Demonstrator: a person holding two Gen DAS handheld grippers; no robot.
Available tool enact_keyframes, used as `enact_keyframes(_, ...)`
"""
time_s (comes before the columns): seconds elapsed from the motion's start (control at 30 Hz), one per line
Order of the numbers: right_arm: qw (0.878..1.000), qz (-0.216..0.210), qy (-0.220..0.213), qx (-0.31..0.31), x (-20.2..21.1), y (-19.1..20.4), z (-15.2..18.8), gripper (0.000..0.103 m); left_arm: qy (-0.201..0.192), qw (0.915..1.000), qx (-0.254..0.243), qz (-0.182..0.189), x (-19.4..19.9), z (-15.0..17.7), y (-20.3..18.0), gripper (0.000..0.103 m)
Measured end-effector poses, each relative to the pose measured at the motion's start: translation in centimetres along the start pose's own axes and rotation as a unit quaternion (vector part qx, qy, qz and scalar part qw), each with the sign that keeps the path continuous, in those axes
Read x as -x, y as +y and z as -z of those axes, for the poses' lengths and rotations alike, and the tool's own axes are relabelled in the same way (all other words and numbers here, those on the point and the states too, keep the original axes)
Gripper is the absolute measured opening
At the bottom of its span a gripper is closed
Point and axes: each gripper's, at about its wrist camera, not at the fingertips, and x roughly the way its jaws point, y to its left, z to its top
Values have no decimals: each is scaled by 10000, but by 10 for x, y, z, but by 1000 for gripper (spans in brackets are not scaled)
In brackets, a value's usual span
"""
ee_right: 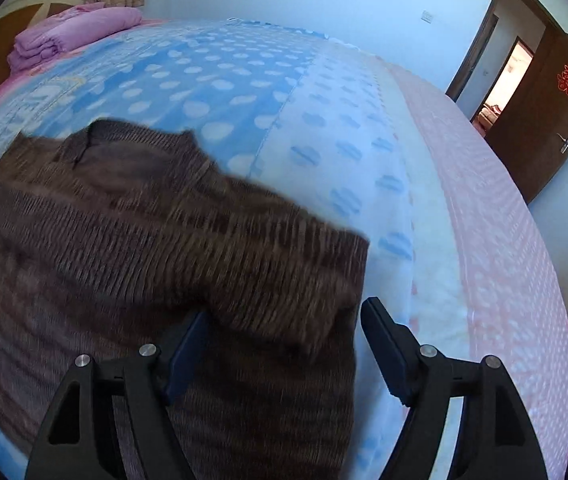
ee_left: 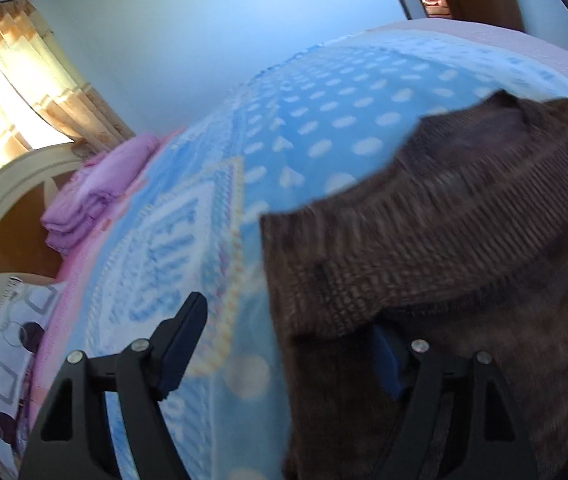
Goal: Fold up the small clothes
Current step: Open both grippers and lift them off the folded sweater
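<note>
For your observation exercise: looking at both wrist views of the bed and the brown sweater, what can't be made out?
- Left wrist view: one finger of the left tool is hidden under the brown sweater.
- Right wrist view: the sweater's knit is motion-blurred, and its lower part is cut off by the frame edge.
- Both views: the blanket's lettering is too blurred to read.

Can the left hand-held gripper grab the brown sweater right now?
Probably yes. The left hand-held gripper stands open right at the brown sweater's edge on the blue dotted blanket. One finger is already tucked under the knit, and nothing blocks it.
</note>
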Motion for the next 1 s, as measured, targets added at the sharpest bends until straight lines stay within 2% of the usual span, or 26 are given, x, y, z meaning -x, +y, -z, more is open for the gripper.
enact_keyframes(0.17, 9980, 410, -295, -372, -2, -27, -43, 76, 191, 9983, 464, -291, -27, -36, 27, 80)
enact_keyframes(0.23, 9966, 434, -325, -627, -2, -41, -49, 76, 288, 9977, 523, -312, -31, -37, 32, 86)
enact_keyframes(0.3, 9959, 363, -304, -771, -1, -49, -45, 76, 342, 9977, 514, -281, -30, -28, 39, 86)
enact_keyframes(0.37, 9955, 209, -283, -881, 3, -56, -31, 76, 370, 9975, 574, -189, -23, -16, 45, 86)
enact_keyframes(0.5, 9925, -182, -205, -1191, 18, -68, 7, 76, 309, 9939, 1041, 183, 8, 26, 69, 87)
enact_keyframes(0.67, 9806, -981, -159, -1688, 46, -75, 69, 76, 225, 9892, 1361, 501, 42, 61, 71, 87)
enact_keyframes(0.83, 9706, -1377, -151, -1966, 67, -69, 113, 76, 230, 9813, 1627, 1005, 64, 81, 58, 87)
enact_keyframes(0.9, 9692, -1489, -125, -1959, 71, -61, 123, 70, 218, 9816, 1603, 1014, 70, 86, 47, 87)
enact_keyframes(0.97, 9687, -1574, 56, -1920, 68, -55, 130, 40, 271, 9798, 1621, 1142, 73, 91, 41, 87)
enact_keyframes(1.0, 9686, -1550, 180, -1935, 64, -53, 132, 39, 328, 9798, 1601, 1153, 71, 93, 37, 87)
